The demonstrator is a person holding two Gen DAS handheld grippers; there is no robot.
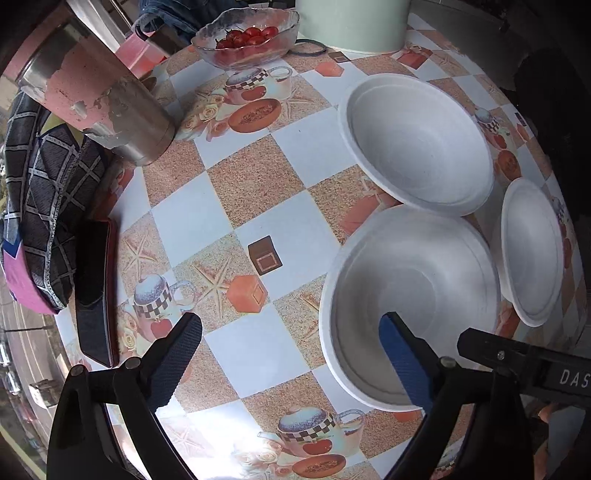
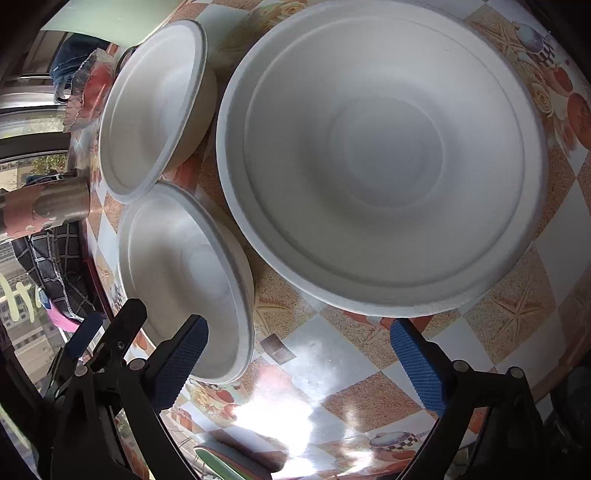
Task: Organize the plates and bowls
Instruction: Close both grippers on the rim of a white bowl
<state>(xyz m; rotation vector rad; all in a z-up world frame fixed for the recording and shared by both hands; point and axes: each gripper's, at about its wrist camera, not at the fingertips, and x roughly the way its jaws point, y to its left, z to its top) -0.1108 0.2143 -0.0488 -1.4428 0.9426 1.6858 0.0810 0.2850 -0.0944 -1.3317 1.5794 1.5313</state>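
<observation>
Left tool hangs above the round counter with its jaws spread wide and nothing pressed between the blue textured pads; one fingertip hovers over the inside of the nearest white moulded-fibre bowl, while the other finger sits outside the rim over the checked oilcloth. Whether that pad touches the bowl cannot be told. A second white moulded-fibre bowl stands just behind the first, rims nearly meeting, and the large white moulded-fibre plate lies just beside both at the counter's right edge.

Right tool also stands wide and holds nothing, its pads poised over bare oilcloth between the near bowl and the plate; its left fingertip overlaps the near bowl's rim in the right wrist view. The far bowl sits beyond, upright like the other.

Readable writing is scarce: white capitals "DAS" show on a black bracket at the right of the left wrist view, cut off by the frame. Pale yellow lettering shows at the left edge of the right wrist view but cannot be read.

Also on the counter are a steel tumbler with peeling pink paint, a scalloped clear glass bowl of cherry tomatoes, a pale green cylindrical container, a dark flat case with a red edge and a black checked fabric cap
</observation>
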